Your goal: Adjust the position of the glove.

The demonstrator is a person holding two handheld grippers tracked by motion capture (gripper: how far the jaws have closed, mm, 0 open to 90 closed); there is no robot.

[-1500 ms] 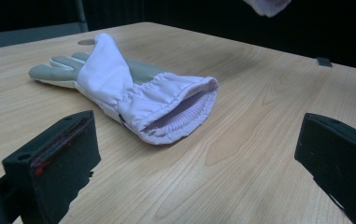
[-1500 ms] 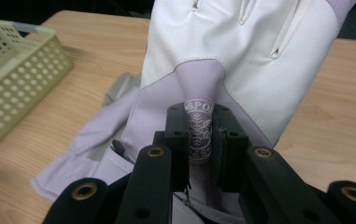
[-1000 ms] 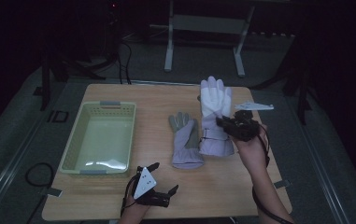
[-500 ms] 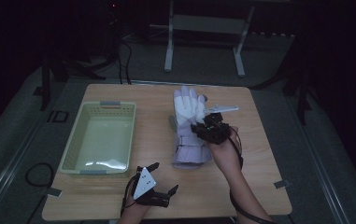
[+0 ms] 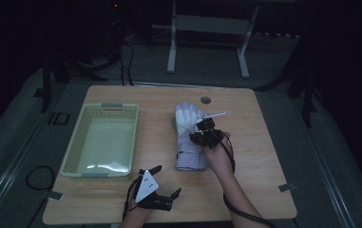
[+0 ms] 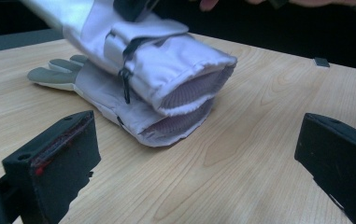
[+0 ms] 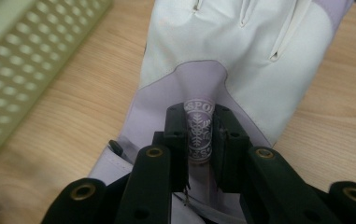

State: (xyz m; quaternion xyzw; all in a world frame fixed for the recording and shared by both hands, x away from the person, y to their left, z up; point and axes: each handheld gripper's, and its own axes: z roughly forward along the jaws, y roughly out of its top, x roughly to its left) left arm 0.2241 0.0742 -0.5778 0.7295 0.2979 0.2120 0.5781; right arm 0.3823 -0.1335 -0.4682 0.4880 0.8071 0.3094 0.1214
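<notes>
The high view is dim: the room around the table (image 5: 264, 142) is near black and detail there is lost, while the tabletop gets soft overhead light. The basket (image 5: 74, 147) floor shows a faint sheen. Both gripper views are brighter and evenly lit, with soft shadows under the gloves (image 6: 166, 88). In the right gripper view, the near jaws look slightly blurred and the picture's corners stretch

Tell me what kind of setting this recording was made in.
Probably a lab or studio data-collection bay, not a home: a lone wooden table on grey flooring in a dark room, a metal stand behind it, with staged props, a basket and gloves.
</notes>
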